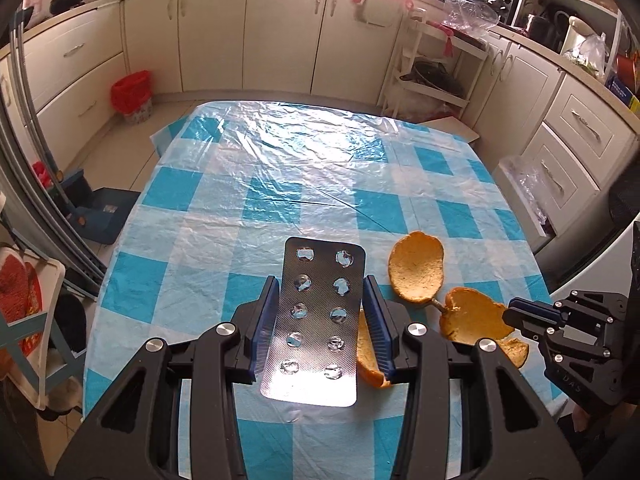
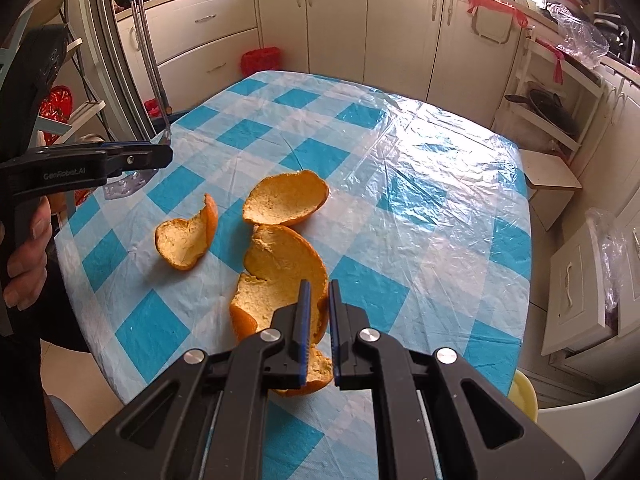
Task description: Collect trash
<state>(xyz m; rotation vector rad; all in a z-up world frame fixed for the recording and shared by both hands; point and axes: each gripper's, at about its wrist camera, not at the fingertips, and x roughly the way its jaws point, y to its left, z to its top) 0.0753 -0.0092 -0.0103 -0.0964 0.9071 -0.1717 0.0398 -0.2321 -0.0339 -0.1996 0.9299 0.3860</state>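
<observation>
Two pieces of trash are in hand at once, so the pick-up step looks done for both. The left gripper (image 1: 320,320) is part closed, its blue pads pressing the long edges of an empty blister pack (image 1: 318,316), which is lifted clear of the table (image 1: 280,168). The right gripper (image 2: 318,332) is nearly closed, pinching the rim of a big peel (image 2: 276,276) near the table's right edge. Two more peels lie loose: one (image 2: 286,198) further off, one (image 2: 186,242) to its left.

Next, I judge, both loads must go to a bin; a red-lined one (image 1: 132,94) stands on the floor at far left, then the loose peels remain.

The pack is a thin, stiff silver foil rectangle with rounded corners and ten burst pockets. Each peel is a curled cup, pithy inside, waxy orange outside. A crinkled, glossy plastic cloth in blue checks covers the table.
</observation>
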